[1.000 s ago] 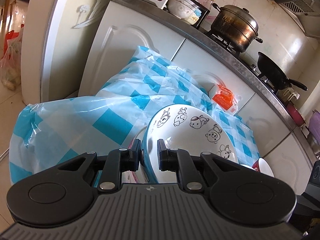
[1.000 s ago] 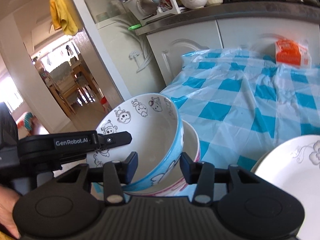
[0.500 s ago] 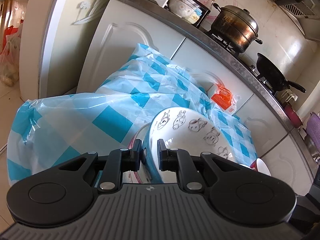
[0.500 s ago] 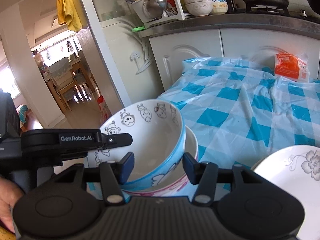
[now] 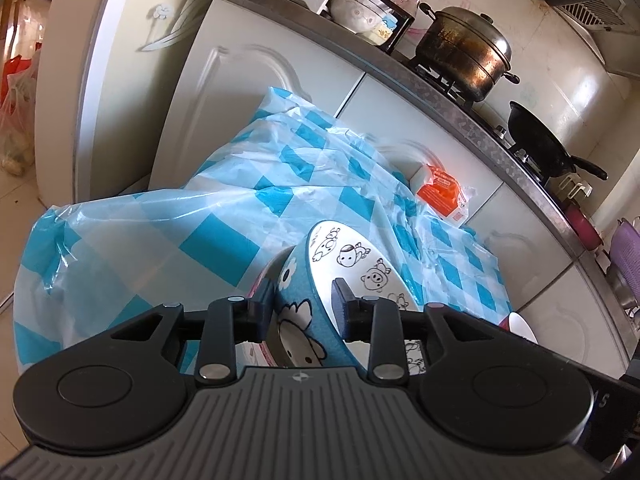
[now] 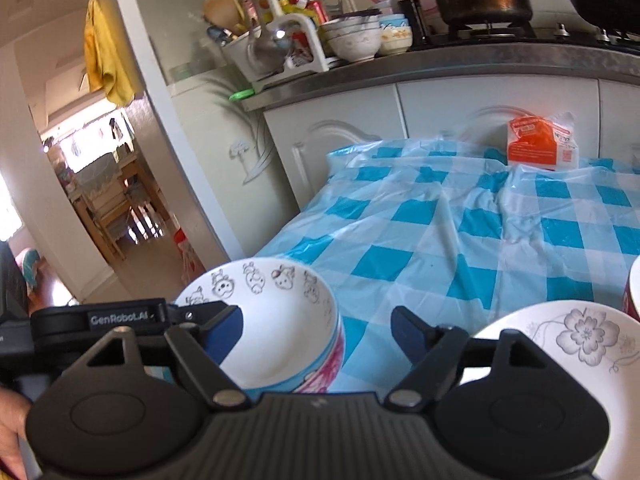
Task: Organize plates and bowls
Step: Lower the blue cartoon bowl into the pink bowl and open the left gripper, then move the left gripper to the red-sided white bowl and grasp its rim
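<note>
A blue cartoon bowl (image 5: 320, 288) with a white inside (image 6: 280, 332) sits nested in a pink-patterned bowl (image 6: 326, 364) on the checked tablecloth (image 6: 460, 232). My left gripper (image 5: 304, 308) is open, its jaws standing apart on either side of the blue bowl's rim; its fingers also show in the right wrist view (image 6: 208, 312). My right gripper (image 6: 316, 332) is open and empty, with the bowls at its left finger. A white flowered plate (image 6: 560, 344) lies by its right finger.
An orange packet (image 6: 540, 144) lies at the table's far edge against white cabinets. The counter behind holds a steel pot (image 5: 464, 52), a black pan (image 5: 540, 144), stacked bowls (image 6: 356, 40) and a utensil rack. A red-rimmed dish (image 6: 632, 292) sits at the right edge. A doorway opens left.
My left gripper has opened from its grip on the blue bowl's rim, and the bowl has settled into the pink one. My right gripper has opened wider and drawn right.
</note>
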Available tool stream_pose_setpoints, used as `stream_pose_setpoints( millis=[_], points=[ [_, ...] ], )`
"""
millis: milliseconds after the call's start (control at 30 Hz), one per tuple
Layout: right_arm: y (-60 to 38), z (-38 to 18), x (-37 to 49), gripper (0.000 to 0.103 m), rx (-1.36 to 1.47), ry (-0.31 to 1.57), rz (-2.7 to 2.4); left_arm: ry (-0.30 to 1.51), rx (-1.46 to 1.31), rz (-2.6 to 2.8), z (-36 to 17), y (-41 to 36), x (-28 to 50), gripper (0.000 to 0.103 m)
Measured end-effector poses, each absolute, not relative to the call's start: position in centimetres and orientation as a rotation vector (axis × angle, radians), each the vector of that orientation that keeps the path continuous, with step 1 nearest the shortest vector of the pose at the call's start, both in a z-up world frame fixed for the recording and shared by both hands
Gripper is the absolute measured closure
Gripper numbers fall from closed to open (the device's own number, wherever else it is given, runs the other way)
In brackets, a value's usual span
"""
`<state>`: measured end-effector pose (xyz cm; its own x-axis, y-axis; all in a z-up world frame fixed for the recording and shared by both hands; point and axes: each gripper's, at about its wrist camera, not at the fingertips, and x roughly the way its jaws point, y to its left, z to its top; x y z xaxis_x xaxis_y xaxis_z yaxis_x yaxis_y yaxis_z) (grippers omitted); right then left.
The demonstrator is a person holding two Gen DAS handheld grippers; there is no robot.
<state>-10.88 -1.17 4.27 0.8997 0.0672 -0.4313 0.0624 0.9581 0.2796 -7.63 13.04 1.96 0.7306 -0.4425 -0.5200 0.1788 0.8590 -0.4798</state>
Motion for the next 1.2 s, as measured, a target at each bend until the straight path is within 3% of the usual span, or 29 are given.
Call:
stream_pose_setpoints(
  millis=[167, 300, 400, 833, 967, 1033, 1200],
  points=[
    [-1.7, 4.4, -11.2, 0.011, 0.312, 0.429, -0.007, 0.648, -0.408, -0.368, 2.2, 13.2, -8.0, 0.054],
    [-2.2, 4.4, -11.4, 0.011, 0.329, 0.421, -0.007, 0.647, -0.422, -0.368, 2.3, 13.5, -8.0, 0.053],
    [-2.7, 4.4, -11.6, 0.011, 0.344, 0.410, -0.011, 0.617, -0.412, -0.349, 2.7, 13.6, -8.3, 0.042],
    [-4.8, 4.5, -13.0, 0.009, 0.443, 0.349, -0.033, 0.566, -0.357, -0.278, 3.3, 13.8, -8.4, 0.025],
    [-5.5, 4.4, -13.4, 0.008, 0.476, 0.334, -0.047, 0.552, -0.328, -0.277, 3.5, 13.4, -8.6, 0.015],
    [-5.8, 4.3, -13.6, 0.005, 0.483, 0.329, -0.051, 0.547, -0.315, -0.282, 3.6, 13.2, -8.7, 0.005],
    [-6.6, 4.2, -14.0, 0.001, 0.491, 0.311, -0.070, 0.533, -0.279, -0.310, 4.0, 12.3, -8.9, 0.001]
  ],
)
